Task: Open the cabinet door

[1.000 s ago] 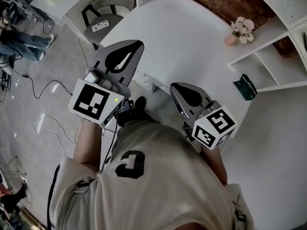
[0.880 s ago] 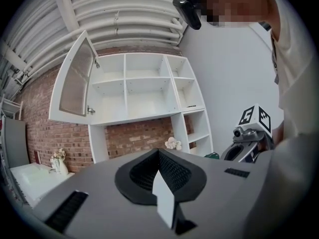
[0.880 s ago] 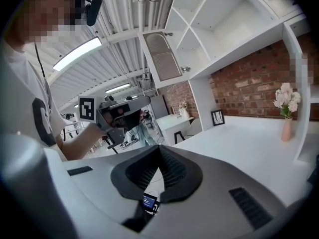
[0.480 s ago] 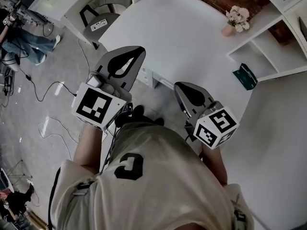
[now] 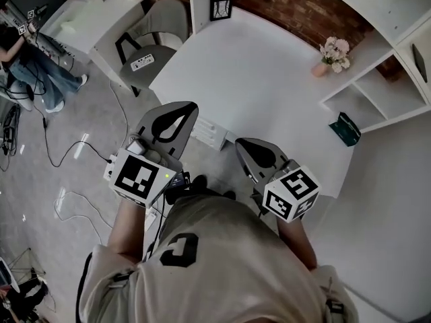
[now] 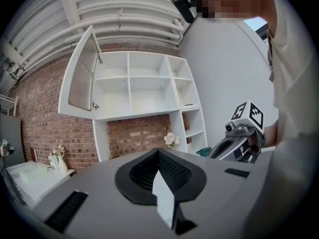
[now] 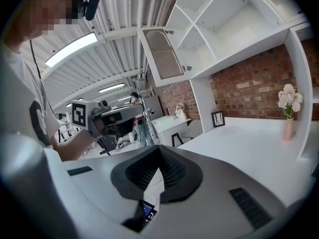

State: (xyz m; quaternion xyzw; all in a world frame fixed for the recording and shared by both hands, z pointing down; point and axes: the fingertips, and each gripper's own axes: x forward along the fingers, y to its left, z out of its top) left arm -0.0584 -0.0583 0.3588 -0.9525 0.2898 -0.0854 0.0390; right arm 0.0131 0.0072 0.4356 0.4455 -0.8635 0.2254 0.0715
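Observation:
The white wall cabinet (image 6: 144,86) hangs above the desk, and its left door (image 6: 82,73) stands swung wide open. That same open door (image 7: 167,54) shows high up in the right gripper view. My left gripper (image 5: 180,110) is held low in front of the desk's near edge, far below the door, with its jaws shut on nothing (image 6: 158,153). My right gripper (image 5: 250,147) is beside it, also shut and empty (image 7: 159,149). Each gripper shows in the other's view: the right gripper (image 6: 239,138) and the left gripper (image 7: 107,118).
A white desk (image 5: 256,79) carries a pink flower vase (image 5: 333,52), a small picture frame (image 5: 220,7) and a teal object (image 5: 345,128). Open shelves (image 5: 377,93) stand at its right. A chair (image 5: 151,46) and floor cables (image 5: 60,147) lie to the left, with a person (image 5: 27,66) beyond.
Both grippers have drawn back from the desk's near edge, toward the person holding them. Their jaws stay shut. The head view now takes in more of the room.

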